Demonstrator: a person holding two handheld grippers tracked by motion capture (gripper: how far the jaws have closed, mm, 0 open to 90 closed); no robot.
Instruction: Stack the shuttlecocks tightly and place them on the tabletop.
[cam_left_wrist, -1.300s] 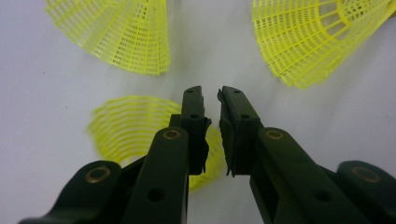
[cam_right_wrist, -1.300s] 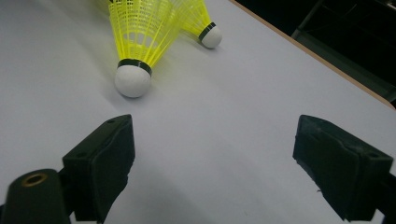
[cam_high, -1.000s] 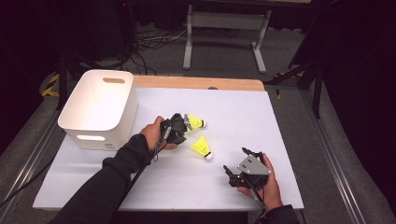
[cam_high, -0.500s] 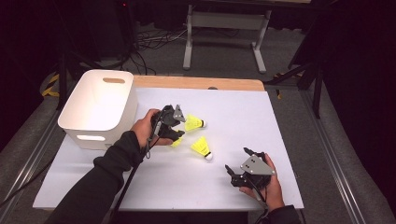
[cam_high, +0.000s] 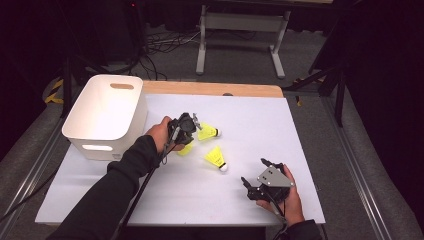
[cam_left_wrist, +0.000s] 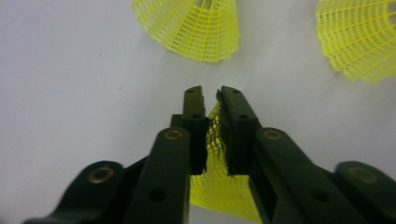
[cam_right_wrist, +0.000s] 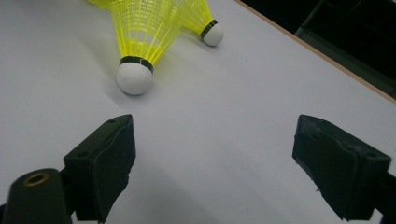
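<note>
Left gripper (cam_high: 186, 131) shifted; three shuttlecocks (cam_high: 216, 157).

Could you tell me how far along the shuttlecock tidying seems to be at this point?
Early: the white bin looks empty. The left claw, whose jaws have just been closing, pinches one yellow shuttlecock's skirt. Two more shuttlecocks lie on the table. The right claw waits open.

high view looks down on the table (cam_high: 300, 125) from above; both claw views sit close, sharing the shuttlecocks (cam_high: 216, 157).
</note>
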